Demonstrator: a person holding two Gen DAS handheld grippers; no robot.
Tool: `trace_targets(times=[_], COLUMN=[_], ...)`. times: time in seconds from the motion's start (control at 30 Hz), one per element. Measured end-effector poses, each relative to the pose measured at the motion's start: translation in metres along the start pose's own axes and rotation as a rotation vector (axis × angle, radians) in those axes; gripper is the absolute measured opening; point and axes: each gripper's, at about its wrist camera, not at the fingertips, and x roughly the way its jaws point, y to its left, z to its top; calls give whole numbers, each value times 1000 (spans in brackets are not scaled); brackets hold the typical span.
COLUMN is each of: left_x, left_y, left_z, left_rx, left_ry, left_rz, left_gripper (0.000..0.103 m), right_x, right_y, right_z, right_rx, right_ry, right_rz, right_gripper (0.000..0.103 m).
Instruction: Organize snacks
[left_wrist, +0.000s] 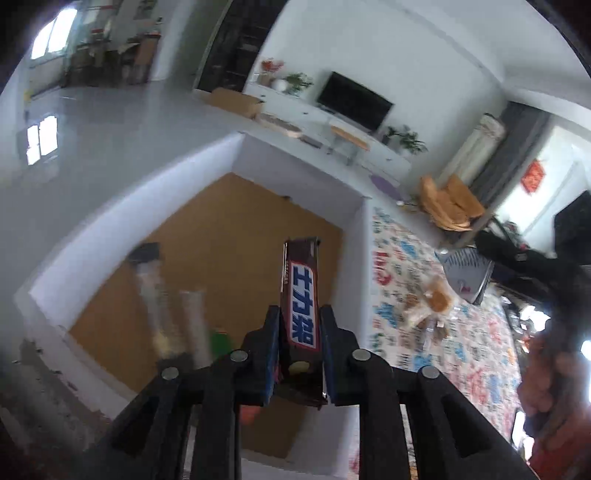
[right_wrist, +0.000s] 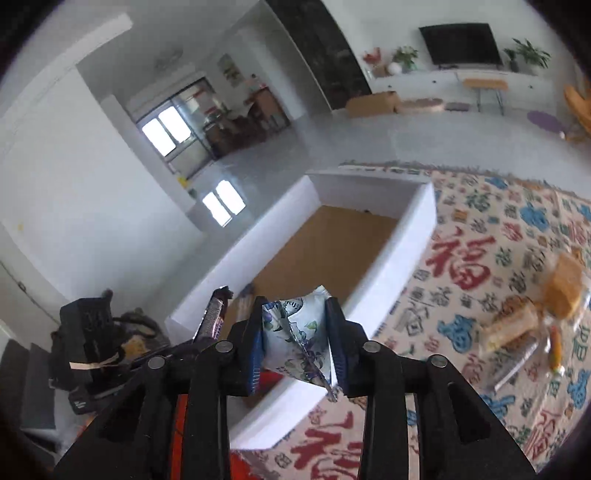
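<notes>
A: Left claw (left_wrist: 300, 332) status?
B: Clamped on a brown chocolate bar with a blue-and-white label (left_wrist: 301, 295). The bar is gripped near its lower end and stands up between the pads, held over the white-walled box with a brown cardboard floor (left_wrist: 236, 236).

A: Contents of that box?
B: Two clear-wrapped snack sticks (left_wrist: 166, 306) are seen on the box floor, left of the held bar, blurred. A green item (left_wrist: 220, 341) is seen next to them, too blurred to identify.

A: Right claw (right_wrist: 295, 339)?
B: Closed on a white snack pouch with a blue-purple floral print (right_wrist: 295, 332). The pouch is squeezed between the blue pads (right_wrist: 258, 343) and is held above the near wall of the box (right_wrist: 406, 254).

A: Anything else in the right wrist view?
B: The chocolate bar (right_wrist: 214, 314) is seen edge-on, just left of the pouch, with the left claw's body below it.

A: Remaining snacks?
B: A cluster of clear-wrapped bread and cracker packets (right_wrist: 532, 317) is seen on the desk, right of the box, well apart from it. The desk is covered by a cream cloth printed with red and blue characters (right_wrist: 461, 258). The same cluster (left_wrist: 432, 306) is picked up in the left wrist view, also right of the box.
</notes>
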Motion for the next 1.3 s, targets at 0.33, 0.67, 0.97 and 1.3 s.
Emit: trace_targets(times=[0.33,0.67,0.97,1.3], left_x=[-2,53,183,213], left_y=[9,-179,-234,-219], left_z=[-27,-94,-149,-140], left_rx=[26,325,403,450], left_ry=[-29,148,267,168], left_rz=[89,-263,-96,-26], left_gripper=[78,103,102,102], right_x=[-3,-69,-120,-113], right_y=[-30,-229,-274,-271], right_z=[-23,-200,-222,-224], right_rx=[-68,72,243,225], right_ry=[-76,85,-26,-7], right_rz=[-185,-738,-792,-785], right_gripper=[75,75,76,83])
